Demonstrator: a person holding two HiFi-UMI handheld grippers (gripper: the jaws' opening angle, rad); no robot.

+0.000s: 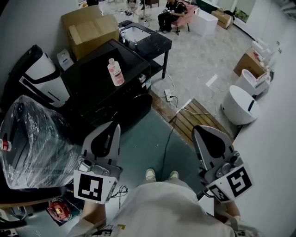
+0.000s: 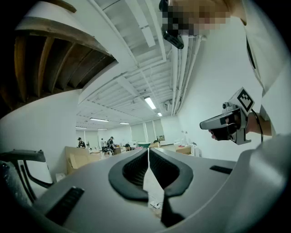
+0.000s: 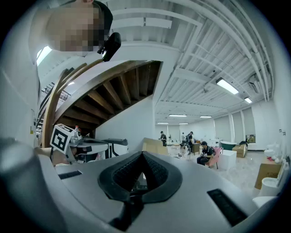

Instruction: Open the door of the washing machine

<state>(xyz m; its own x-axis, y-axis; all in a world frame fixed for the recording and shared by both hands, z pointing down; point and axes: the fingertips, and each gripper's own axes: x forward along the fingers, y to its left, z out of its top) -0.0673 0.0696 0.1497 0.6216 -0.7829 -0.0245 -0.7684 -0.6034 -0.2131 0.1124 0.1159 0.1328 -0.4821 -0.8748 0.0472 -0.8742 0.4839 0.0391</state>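
In the head view the black washing machine (image 1: 99,76) stands ahead on the left, its dark round door (image 1: 126,111) facing me. A pink and white bottle (image 1: 115,71) stands on its top. My left gripper (image 1: 114,126) hovers just in front of the machine's lower front, level, jaws together and empty. My right gripper (image 1: 200,130) is held further right over the floor, well away from the machine, also shut on nothing. The left gripper view shows its own jaws (image 2: 148,150) meeting at the tips, with the right gripper (image 2: 227,123) off to the side. The right gripper view (image 3: 143,154) shows closed jaws too.
Cardboard boxes (image 1: 90,28) and a small black table (image 1: 149,40) stand behind the machine. A plastic-wrapped bundle (image 1: 32,139) lies to its left. A power strip with cable (image 1: 169,96), a wooden pallet (image 1: 199,119) and white fixtures (image 1: 238,105) are on the right. A person sits far back (image 1: 170,14).
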